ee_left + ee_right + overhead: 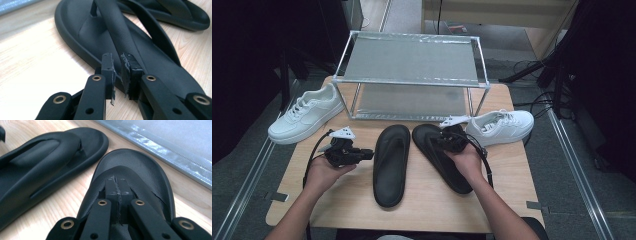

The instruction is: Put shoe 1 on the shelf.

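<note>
**Both grippers at the black flip-flops**

Left white sneaker (307,119): at the table's (337,200) far-left edge, well beyond and left of the left gripper, untouched.

Left gripper (371,153): held low over the table, tips pointing at the left flip-flop (391,165). In the left gripper view the jaws stand narrow, a thin gap between the worn pads (109,72). The strap (120,35) of that flip-flop (82,37) runs away straight ahead of the tips; its near end sits right at the gap, and I cannot tell whether the pads press on it.

Rack (412,70): metal frame with two grey shelves, beyond both grippers at the far side of the table.

Right gripper (438,141): over the right flip-flop (444,157). In the right gripper view the jaws are fully closed, pads together, pinching the strap (105,176) of this flip-flop (150,175). The other flip-flop (45,162) lies to the left of these jaws, the rack's lower shelf (170,142) ahead and to the right.

Right white sneaker (502,126): just beyond and right of the right gripper, beside the held flip-flop.
</note>
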